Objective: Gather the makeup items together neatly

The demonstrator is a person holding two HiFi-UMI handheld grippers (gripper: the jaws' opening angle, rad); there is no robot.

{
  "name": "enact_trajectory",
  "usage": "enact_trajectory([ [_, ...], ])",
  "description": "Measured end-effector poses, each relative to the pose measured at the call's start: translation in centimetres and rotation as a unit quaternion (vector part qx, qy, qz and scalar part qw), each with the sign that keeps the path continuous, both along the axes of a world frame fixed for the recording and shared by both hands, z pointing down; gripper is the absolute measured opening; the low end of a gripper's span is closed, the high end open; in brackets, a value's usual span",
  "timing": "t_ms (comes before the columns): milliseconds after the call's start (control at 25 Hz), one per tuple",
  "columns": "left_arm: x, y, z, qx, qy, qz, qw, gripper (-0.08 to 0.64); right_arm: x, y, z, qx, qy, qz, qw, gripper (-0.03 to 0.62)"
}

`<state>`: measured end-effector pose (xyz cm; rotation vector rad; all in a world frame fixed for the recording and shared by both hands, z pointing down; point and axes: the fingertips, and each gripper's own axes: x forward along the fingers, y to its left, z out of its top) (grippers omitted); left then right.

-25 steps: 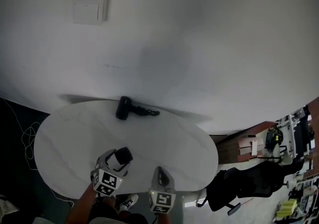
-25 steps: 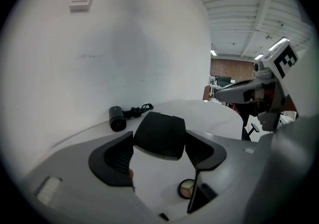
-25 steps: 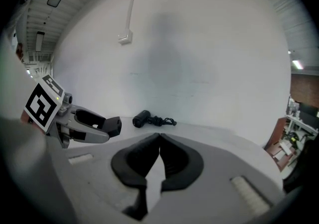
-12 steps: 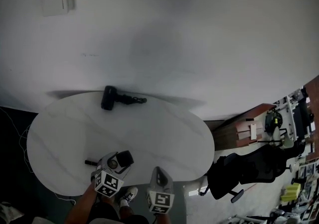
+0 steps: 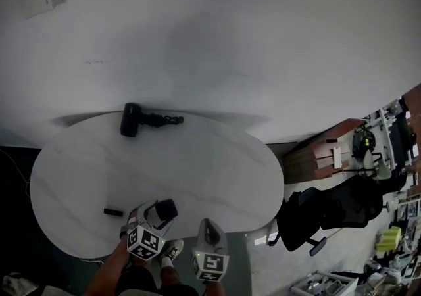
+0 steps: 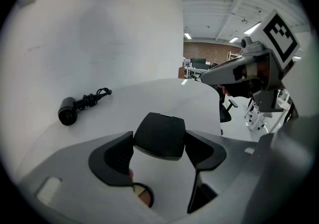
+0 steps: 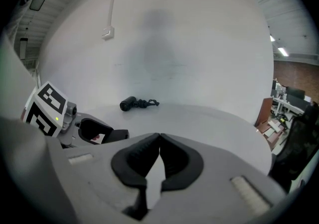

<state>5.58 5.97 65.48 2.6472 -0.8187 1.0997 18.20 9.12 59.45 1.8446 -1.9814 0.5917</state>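
White marble-look table [image 5: 217, 170] beside grey wall [image 5: 263, 38].

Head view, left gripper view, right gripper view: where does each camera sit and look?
Head view: on the head, looking down at the table; shows a forearm, left gripper, right gripper.
Left gripper view: on that gripper, along jaws holding a compact; right gripper beside.
Right gripper view: on that gripper, along shut jaws across the table.
All share the hair dryer.
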Motion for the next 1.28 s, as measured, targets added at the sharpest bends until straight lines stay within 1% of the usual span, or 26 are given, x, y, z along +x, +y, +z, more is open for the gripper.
enact_trajectory([
  [240,0.9,0.7,1.8,-0.008,-0.017,0.02,0.9996,0.339,0.5,0.6,2.3,-0.016,-0.008,0.005,1.0,0.005],
  [480,1.1,1.1,4.0,-0.015,-0.049,0.036,0.9981,0.339,0.7,0.8,3.4,-0.024,-0.012,0.009,1.0,0.005],
  [800,1.1,1.1,4.7,-0.018,-0.071,0.045,0.9963,0.339,0.4,1.3,4.1,-0.03,-0.017,0.006,0.999,0.005],
  [1080,1.5,1.2,4.8,-0.019,-0.072,0.051,0.996,0.339,0.6,1.4,4.0,-0.032,-0.018,0.009,0.999,0.005],
  [1280,1.6,1.0,4.6,-0.012,-0.067,0.045,0.9967,0.341,0.9,1.3,3.8,-0.029,-0.016,0.012,0.999,0.005],
])
